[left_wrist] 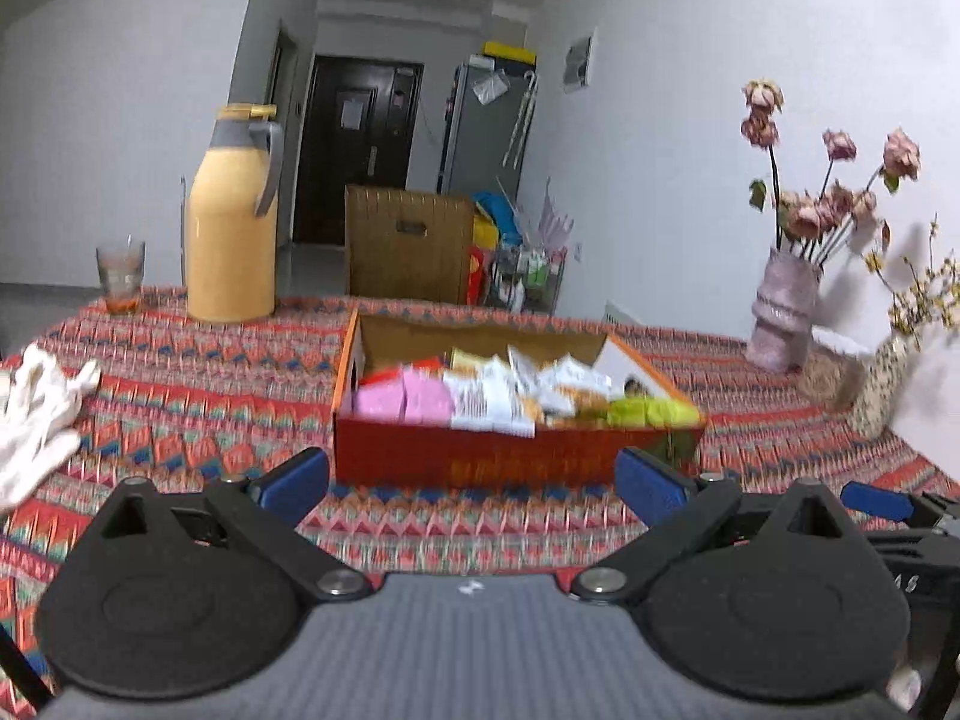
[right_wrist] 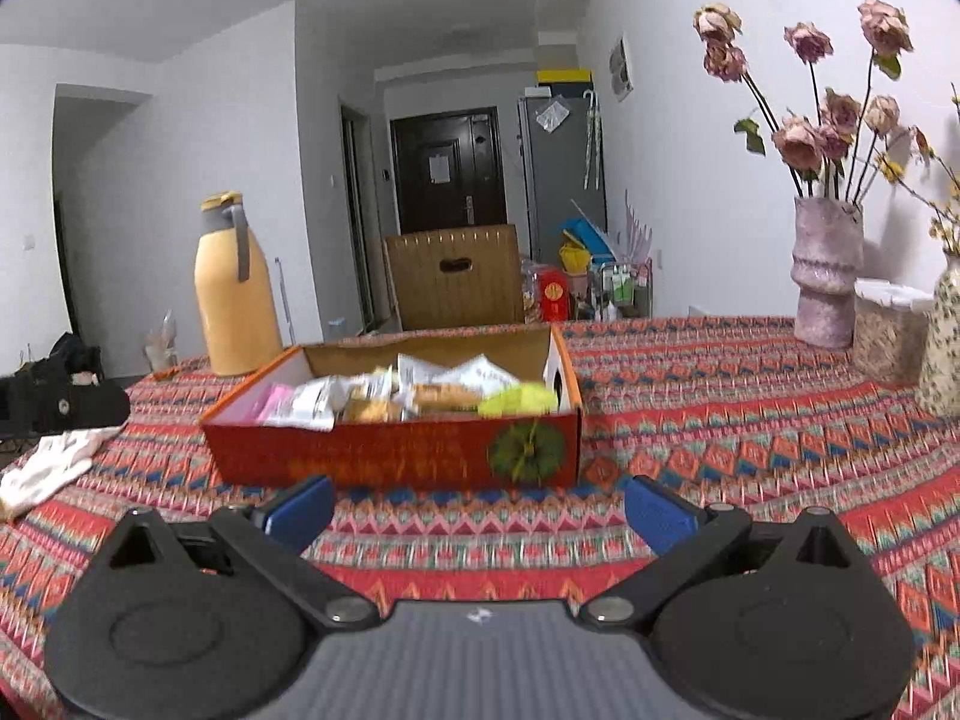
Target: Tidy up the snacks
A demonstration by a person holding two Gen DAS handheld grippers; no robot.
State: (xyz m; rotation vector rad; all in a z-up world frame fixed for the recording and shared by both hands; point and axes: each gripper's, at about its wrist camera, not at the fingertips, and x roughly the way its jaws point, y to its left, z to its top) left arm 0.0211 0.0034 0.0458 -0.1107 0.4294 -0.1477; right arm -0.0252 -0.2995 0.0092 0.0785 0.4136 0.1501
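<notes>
An open red cardboard box (left_wrist: 480,462) sits on the patterned tablecloth, filled with several snack packets (left_wrist: 498,396): pink ones at left, white ones in the middle, a yellow-green one at right. The box also shows in the right wrist view (right_wrist: 384,456) with its snack packets (right_wrist: 414,399). My left gripper (left_wrist: 474,483) is open and empty, just in front of the box. My right gripper (right_wrist: 477,507) is open and empty, also in front of the box; one of its blue fingers (left_wrist: 876,501) shows at the right edge of the left wrist view.
A yellow thermos jug (left_wrist: 231,228) and a glass (left_wrist: 121,279) stand at the far left. White gloves (left_wrist: 39,414) lie at left. A pink vase of dried roses (left_wrist: 780,312), a speckled vase (right_wrist: 942,348) and a jar (right_wrist: 888,330) stand at right. A wooden chair (right_wrist: 456,276) is behind the table.
</notes>
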